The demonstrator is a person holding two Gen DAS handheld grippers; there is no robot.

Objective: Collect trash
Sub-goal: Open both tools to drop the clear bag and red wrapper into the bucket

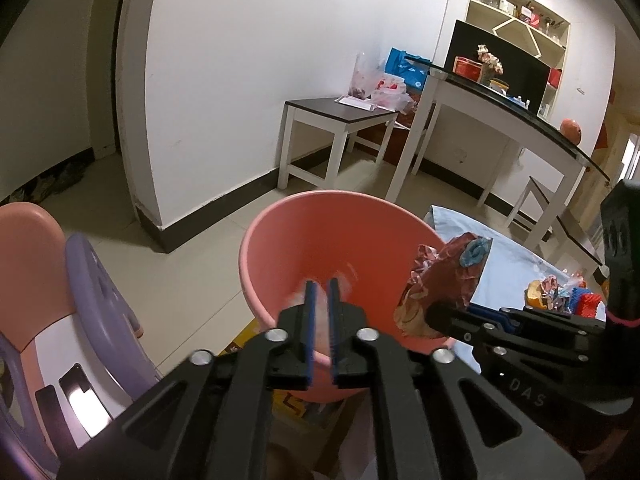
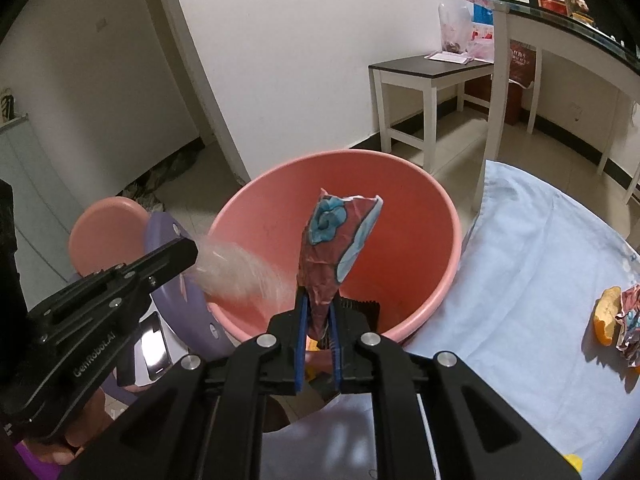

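My right tongs (image 2: 318, 316) clamp the crumpled wrapper (image 2: 336, 244) above the pink bucket (image 2: 448, 280); I'd release only over its middle. My left tongs (image 1: 322, 292) stand slightly apart, empty.

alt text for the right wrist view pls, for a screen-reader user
The right hand-held gripper pinches a crumpled red-and-blue wrapper above the pink bucket. At left, the left hand-held gripper has a blurred pale scrap falling from its tip into the bucket. An orange peel and another wrapper lie on the pale blue tablecloth at right.
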